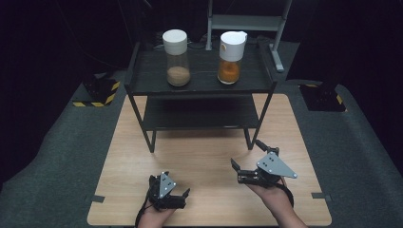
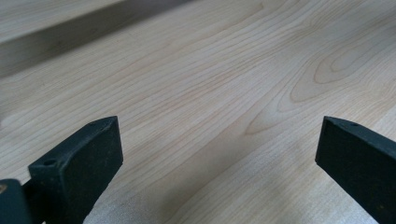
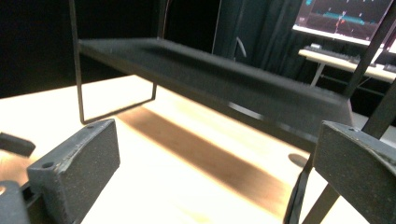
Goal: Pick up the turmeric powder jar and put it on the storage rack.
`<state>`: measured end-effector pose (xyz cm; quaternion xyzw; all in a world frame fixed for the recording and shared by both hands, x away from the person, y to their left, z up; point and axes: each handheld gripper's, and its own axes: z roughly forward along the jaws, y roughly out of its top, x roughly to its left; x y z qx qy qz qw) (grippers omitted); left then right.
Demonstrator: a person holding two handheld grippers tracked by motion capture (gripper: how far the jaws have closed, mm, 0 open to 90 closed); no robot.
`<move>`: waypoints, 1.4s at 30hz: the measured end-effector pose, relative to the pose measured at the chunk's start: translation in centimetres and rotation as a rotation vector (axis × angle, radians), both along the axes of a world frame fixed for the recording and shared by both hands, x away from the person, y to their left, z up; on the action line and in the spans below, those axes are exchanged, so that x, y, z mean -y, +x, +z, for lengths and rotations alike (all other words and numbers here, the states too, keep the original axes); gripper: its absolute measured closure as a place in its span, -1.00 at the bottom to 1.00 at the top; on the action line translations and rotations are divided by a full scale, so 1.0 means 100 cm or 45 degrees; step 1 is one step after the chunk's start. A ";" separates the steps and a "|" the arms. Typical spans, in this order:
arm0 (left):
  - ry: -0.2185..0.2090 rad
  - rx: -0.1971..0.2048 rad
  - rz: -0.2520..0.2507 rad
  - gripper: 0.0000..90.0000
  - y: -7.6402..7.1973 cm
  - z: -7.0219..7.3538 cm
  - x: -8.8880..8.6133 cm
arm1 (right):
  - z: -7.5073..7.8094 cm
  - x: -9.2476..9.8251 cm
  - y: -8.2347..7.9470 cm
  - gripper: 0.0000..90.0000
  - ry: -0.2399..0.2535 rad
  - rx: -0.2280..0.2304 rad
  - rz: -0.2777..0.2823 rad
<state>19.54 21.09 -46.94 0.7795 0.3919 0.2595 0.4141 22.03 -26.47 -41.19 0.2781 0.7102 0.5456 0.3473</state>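
High view: a black two-tier shelf rack stands at the far half of the wooden table, and two clear jars stand upright on its top tier, long axes vertical, white lids up. The left jar holds a low layer of tan granular material; the right jar holds an orange filling to about a third of its height. The jars are well apart from each other and well apart from both grippers. The lower tier carries nothing that can be made out. The left gripper rests low over the near edge of the table in the person's left hand, jaws spread and pointing right and slightly away. The right gripper is held in the right hand near the rack's front right leg, jaws apart and pointing left, grey plate on top. Left gripper view: the two black jaws stand wide apart with nothing between them, above bare wood grain of the table. Right gripper view: the jaws stand wide apart, gripping nothing, aimed at the lower tier of the shelf rack, seen from just below its level; a monitor glows in the far background
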 end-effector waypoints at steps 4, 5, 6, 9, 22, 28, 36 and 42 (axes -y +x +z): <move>0.004 0.004 -0.001 -0.98 0.000 0.000 0.000 | -0.010 0.002 -0.003 -1.00 -0.024 -0.028 -0.006; 0.005 0.004 -0.002 -0.98 0.000 0.000 0.001 | -0.014 0.003 -0.003 -1.00 -0.034 -0.039 -0.006; 0.006 0.004 -0.001 -0.98 0.000 0.000 0.001 | -0.016 0.003 -0.004 -1.00 -0.038 -0.046 -0.007; 0.006 0.004 -0.001 -0.98 -0.001 0.000 0.001 | -0.027 0.006 -0.006 -1.00 -0.052 -0.074 -0.019; 0.010 0.007 -0.001 -0.98 -0.001 0.000 0.001 | -0.057 0.013 -0.009 -1.00 -0.156 -0.174 -0.084; 0.008 0.010 0.001 -0.98 -0.001 0.000 0.001 | -0.066 0.016 -0.010 -1.00 -0.199 -0.205 -0.118; 0.012 0.015 0.009 -0.98 -0.002 -0.001 0.002 | -0.070 0.018 -0.013 -1.00 -0.262 -0.212 -0.159; 0.016 0.015 0.013 -0.98 -0.003 0.000 0.003 | -0.069 0.019 -0.013 -1.00 -0.255 -0.225 -0.162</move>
